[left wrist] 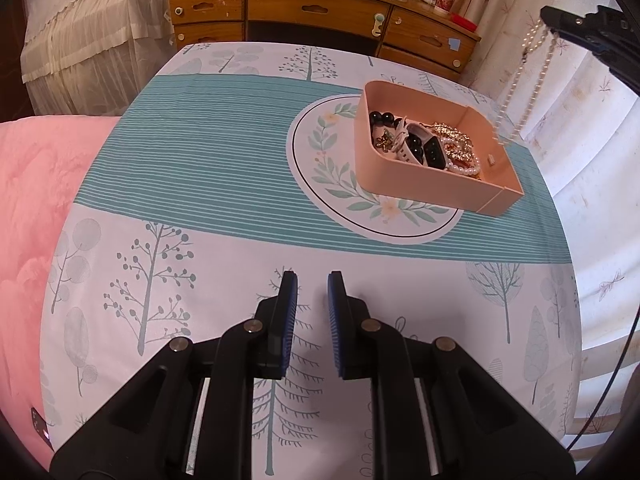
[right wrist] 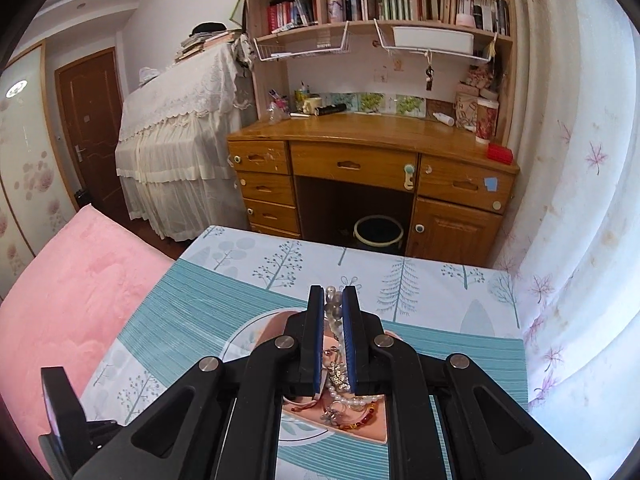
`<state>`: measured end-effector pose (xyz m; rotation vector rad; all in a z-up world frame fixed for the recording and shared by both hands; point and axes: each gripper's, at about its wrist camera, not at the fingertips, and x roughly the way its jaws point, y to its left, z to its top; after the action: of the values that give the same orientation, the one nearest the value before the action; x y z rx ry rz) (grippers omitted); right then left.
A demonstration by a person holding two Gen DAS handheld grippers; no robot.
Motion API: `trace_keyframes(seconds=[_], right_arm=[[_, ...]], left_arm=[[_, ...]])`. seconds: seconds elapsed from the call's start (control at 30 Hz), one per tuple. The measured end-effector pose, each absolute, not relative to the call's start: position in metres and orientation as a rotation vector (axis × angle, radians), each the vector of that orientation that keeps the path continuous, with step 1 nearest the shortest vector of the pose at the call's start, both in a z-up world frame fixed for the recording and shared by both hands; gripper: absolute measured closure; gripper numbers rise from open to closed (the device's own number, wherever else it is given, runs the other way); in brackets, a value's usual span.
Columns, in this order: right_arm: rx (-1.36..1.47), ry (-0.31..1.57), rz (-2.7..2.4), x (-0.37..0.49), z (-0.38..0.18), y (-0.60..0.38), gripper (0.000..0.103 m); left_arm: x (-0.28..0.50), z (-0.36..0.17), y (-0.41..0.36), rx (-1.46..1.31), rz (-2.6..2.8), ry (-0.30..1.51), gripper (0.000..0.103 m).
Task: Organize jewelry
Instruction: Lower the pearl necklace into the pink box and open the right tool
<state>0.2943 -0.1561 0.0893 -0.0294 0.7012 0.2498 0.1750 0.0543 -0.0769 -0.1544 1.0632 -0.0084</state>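
Observation:
A peach-pink box (left wrist: 420, 184) stands on a table with a tree-print cloth (left wrist: 224, 168); it holds a black bead bracelet (left wrist: 382, 118), a white watch (left wrist: 424, 148), gold chains and pearls. My right gripper (left wrist: 550, 20) is shut on a pearl necklace (left wrist: 528, 80) and holds it high above the box's right end, the strand hanging down. In the right wrist view the pearls (right wrist: 333, 300) sit between the fingers of the gripper (right wrist: 333, 292), with the box (right wrist: 372, 420) below. My left gripper (left wrist: 312, 280) is open and empty, low over the near part of the cloth.
A pink blanket (left wrist: 36, 216) lies left of the table. A wooden desk (right wrist: 372, 160) with drawers stands beyond the far edge, with a bin (right wrist: 378, 232) under it. A floral curtain (right wrist: 580, 200) hangs on the right. A lace-covered piano (right wrist: 180, 140) stands at the back left.

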Motion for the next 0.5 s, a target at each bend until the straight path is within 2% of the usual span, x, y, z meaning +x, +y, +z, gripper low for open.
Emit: trace_keyframes(seconds=[0.5], right_arm=[[-0.021, 0.766, 0.249, 0.378, 0.036, -0.113, 0.095]], left_arm=[[0.175, -0.079, 0.051, -0.137, -0.013, 1.06, 0.09]])
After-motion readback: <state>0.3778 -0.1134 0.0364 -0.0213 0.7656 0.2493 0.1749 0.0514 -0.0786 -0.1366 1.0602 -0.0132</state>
